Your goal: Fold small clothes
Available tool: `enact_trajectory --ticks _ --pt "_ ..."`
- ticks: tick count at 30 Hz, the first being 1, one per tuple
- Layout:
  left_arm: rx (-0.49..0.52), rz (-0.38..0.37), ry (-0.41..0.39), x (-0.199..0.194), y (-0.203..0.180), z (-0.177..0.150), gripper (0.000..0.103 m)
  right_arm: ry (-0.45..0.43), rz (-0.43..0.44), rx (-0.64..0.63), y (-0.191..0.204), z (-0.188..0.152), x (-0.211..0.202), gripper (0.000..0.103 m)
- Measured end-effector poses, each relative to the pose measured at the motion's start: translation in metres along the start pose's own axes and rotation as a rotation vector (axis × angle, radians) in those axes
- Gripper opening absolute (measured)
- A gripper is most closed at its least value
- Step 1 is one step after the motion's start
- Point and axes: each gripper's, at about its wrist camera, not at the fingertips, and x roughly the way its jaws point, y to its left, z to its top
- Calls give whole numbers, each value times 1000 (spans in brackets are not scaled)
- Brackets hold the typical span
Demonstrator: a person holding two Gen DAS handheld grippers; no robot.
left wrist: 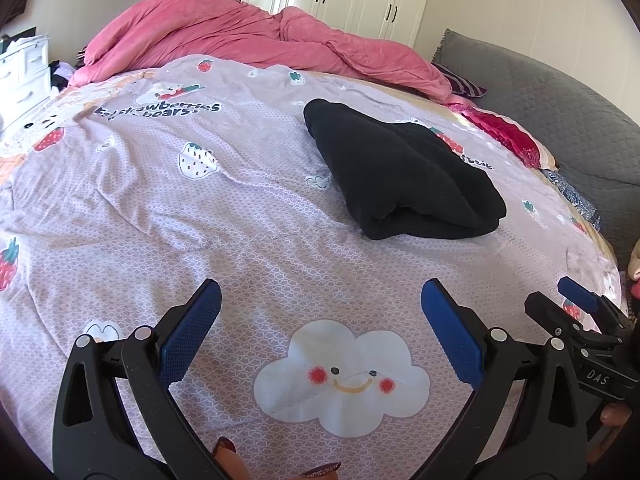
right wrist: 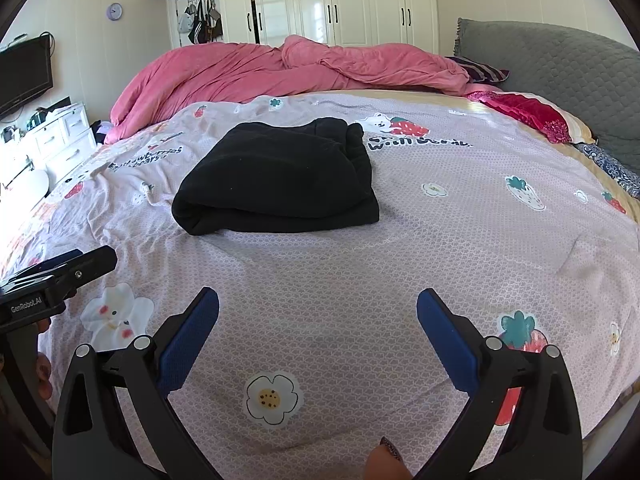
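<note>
A black garment (left wrist: pixel 404 176) lies folded into a thick bundle on the patterned bedsheet (left wrist: pixel 200 220); it also shows in the right wrist view (right wrist: pixel 280 180). My left gripper (left wrist: pixel 320 304) is open and empty, held above the sheet well short of the garment, which lies ahead and to its right. My right gripper (right wrist: pixel 318 308) is open and empty, also short of the garment, which lies ahead and slightly left. The right gripper shows at the left wrist view's right edge (left wrist: pixel 580 312), and the left gripper's body at the right wrist view's left edge (right wrist: pixel 60 276).
A crumpled pink duvet (left wrist: pixel 240 36) lies across the far side of the bed. A grey quilted headboard (right wrist: pixel 560 72) and red pillow (right wrist: pixel 524 114) stand at the right. White drawers (right wrist: pixel 60 136) stand left of the bed, white wardrobes (right wrist: pixel 340 0) behind.
</note>
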Motion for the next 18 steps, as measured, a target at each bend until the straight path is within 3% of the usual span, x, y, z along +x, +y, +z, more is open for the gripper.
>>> enact_trajectory --ticks 18 --pt "4 13 9 0 0 0 94 9 -1 6 2 -2 1 99"
